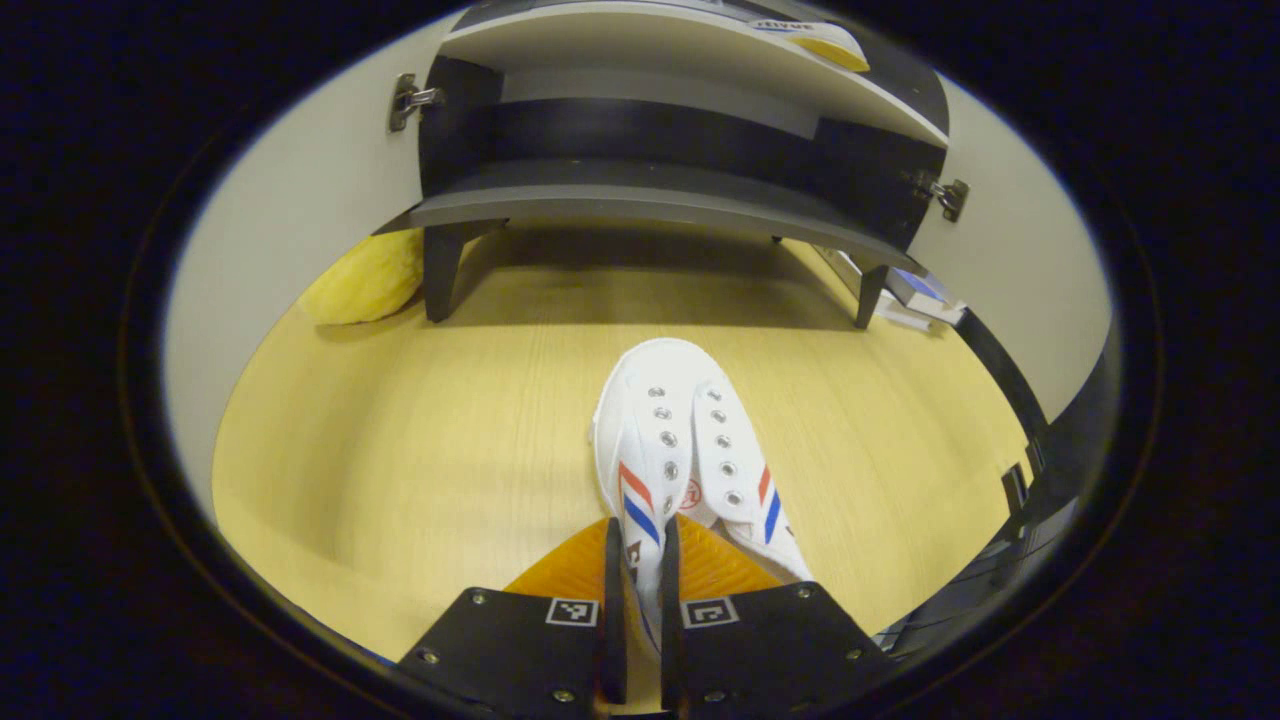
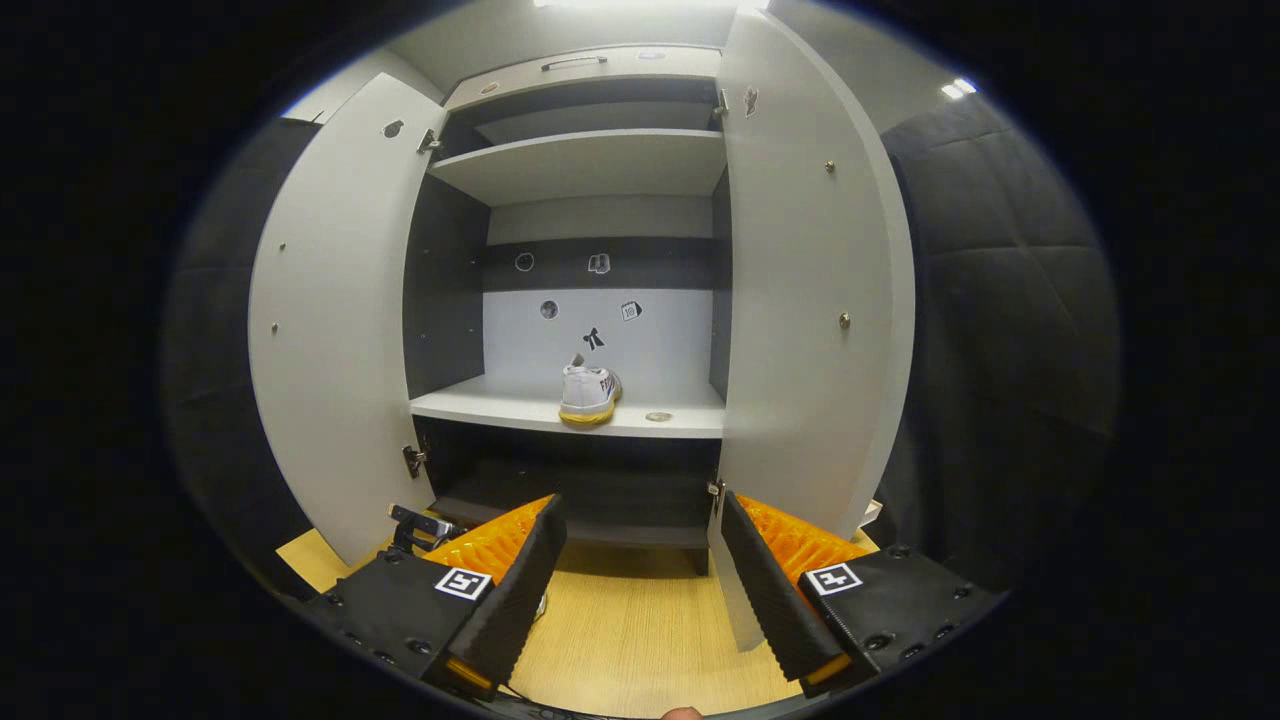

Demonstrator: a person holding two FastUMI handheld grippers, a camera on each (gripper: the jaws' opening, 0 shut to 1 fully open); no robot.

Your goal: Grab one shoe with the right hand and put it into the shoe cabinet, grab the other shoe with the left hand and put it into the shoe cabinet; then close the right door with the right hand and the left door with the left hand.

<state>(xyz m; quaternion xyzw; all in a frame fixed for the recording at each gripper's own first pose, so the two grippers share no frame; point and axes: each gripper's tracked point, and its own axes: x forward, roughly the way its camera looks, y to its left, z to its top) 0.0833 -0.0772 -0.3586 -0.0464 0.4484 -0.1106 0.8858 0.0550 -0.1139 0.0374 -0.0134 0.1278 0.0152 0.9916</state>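
The white canvas shoe [image 1: 680, 460] with red and blue stripes lay on the wooden floor [image 1: 420, 440] before the shoe cabinet [image 1: 660, 190], its heel hidden behind the left tool [image 1: 640, 600], whose fingers pinched its collar edge; the other shoe [image 2: 588, 393] stood on the middle shelf [image 2: 480, 405], small and indistinct; the right tool [image 2: 640, 590] hung wide apart, empty, between both open doors [image 2: 330, 330].

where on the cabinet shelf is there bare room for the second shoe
The middle shelf is bare left of the shoe already on it, up to the left side wall. To the right, room is tighter: a small round thing lies near the front edge.
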